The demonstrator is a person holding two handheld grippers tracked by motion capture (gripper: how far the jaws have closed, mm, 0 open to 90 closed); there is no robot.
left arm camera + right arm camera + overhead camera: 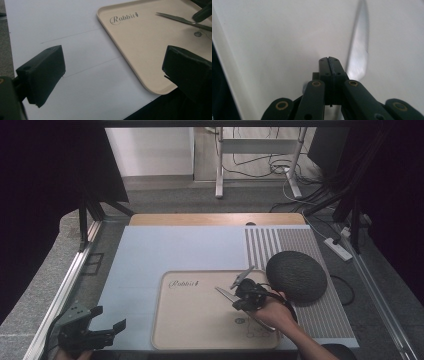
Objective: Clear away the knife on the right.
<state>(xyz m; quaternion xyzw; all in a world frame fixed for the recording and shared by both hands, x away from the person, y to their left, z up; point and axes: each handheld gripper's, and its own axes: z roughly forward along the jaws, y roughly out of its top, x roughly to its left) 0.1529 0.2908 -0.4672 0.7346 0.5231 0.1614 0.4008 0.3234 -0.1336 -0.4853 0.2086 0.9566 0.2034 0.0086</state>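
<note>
Jaws together over the knife

Your right gripper (329, 60), pressed together on nothing, sat just left of the silver metal table knife (359, 50), whose blade ran straight ahead.

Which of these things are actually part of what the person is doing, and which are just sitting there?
In the job:
- right gripper, jaws shut, over the tray
- metal knife lying beside those jaws
- beige tray marked "Rabbit"

Just lying about:
- left gripper, open, at the table's near corner
- dark round cushion
- striped mat
- power strip on the floor
</note>
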